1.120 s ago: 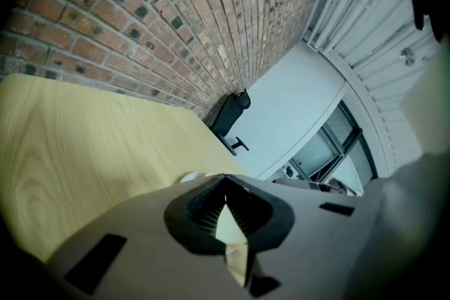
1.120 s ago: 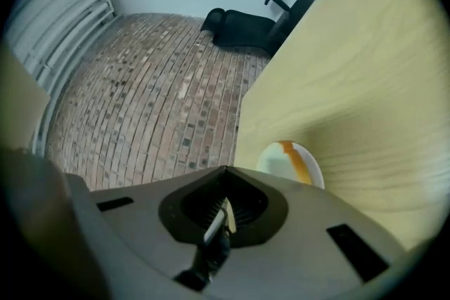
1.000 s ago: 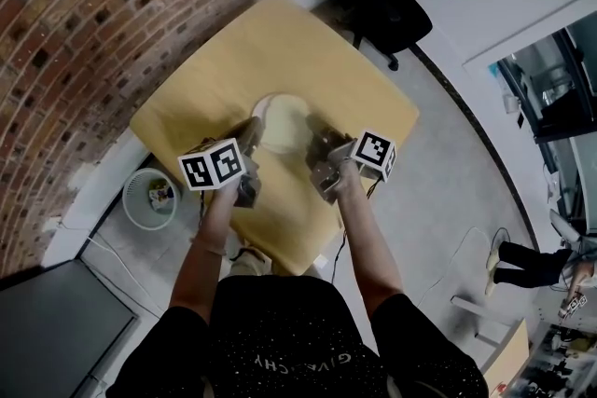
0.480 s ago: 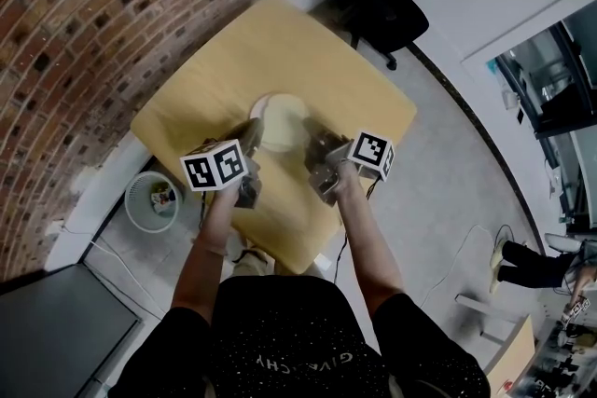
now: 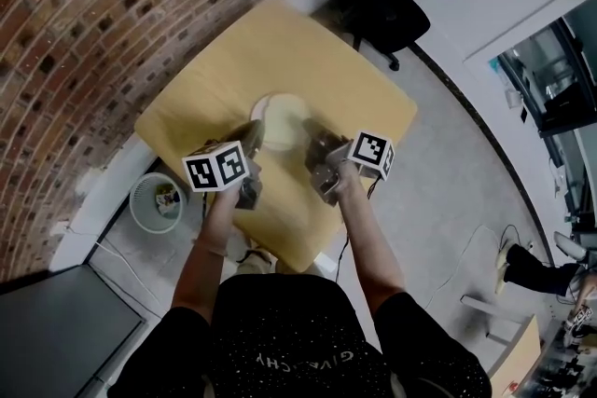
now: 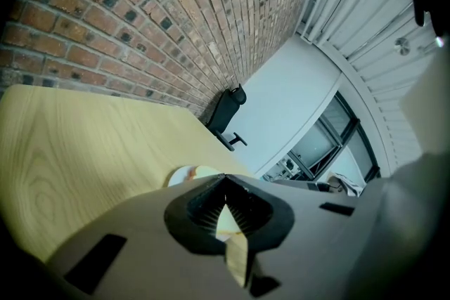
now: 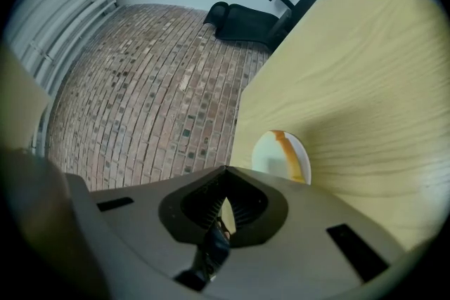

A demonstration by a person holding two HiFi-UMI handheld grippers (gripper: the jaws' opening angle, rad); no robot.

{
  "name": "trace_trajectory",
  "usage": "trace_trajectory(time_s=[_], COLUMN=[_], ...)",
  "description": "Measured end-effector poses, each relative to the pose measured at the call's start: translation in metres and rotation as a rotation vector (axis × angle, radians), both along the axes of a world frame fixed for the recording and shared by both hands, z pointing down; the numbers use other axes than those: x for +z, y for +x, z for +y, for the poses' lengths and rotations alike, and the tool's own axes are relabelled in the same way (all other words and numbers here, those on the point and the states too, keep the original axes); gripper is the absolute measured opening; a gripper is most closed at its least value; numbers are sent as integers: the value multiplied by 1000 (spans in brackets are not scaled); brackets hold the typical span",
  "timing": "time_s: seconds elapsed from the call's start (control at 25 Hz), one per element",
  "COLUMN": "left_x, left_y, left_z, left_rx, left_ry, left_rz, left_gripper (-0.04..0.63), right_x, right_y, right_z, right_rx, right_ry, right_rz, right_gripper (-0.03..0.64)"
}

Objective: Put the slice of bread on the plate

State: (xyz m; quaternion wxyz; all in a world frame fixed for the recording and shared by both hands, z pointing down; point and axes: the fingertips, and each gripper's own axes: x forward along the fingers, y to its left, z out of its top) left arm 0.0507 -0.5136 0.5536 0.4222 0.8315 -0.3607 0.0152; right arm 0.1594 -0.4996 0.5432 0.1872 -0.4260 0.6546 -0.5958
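A white plate [image 5: 266, 107] lies in the middle of the yellow wooden table [image 5: 308, 51]. A pale bread slice [image 5: 287, 121] rests on it. In the right gripper view the plate [image 7: 266, 151] shows the bread slice's [image 7: 290, 154] orange-brown crust. My left gripper [image 5: 252, 133] hovers at the plate's near left rim, my right gripper [image 5: 313, 141] at its near right rim. Both are shut with nothing between the jaws, as the left gripper [image 6: 225, 179] and the right gripper [image 7: 225, 169] show in their own views. A sliver of the plate [image 6: 184, 175] peeks over the left jaws.
A brick wall [image 5: 84, 23] runs along the table's left side. A black office chair [image 5: 382, 5] stands beyond the far corner. A white wastebasket [image 5: 154, 200] sits on the floor at the left. A person's legs [image 5: 532, 266] show at the far right.
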Motion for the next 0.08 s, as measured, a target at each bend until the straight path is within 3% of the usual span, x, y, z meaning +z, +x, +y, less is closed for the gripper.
trace_trajectory(time_s=[0.08], left_x=[-3], left_y=[2], left_z=[3], left_rx=[5], left_ry=[3], left_rz=[-2], left_gripper=[11], right_x=[-2], right_y=[1], right_z=[2], right_rx=[1], right_ry=[2], right_rz=[-1], right_gripper=[12])
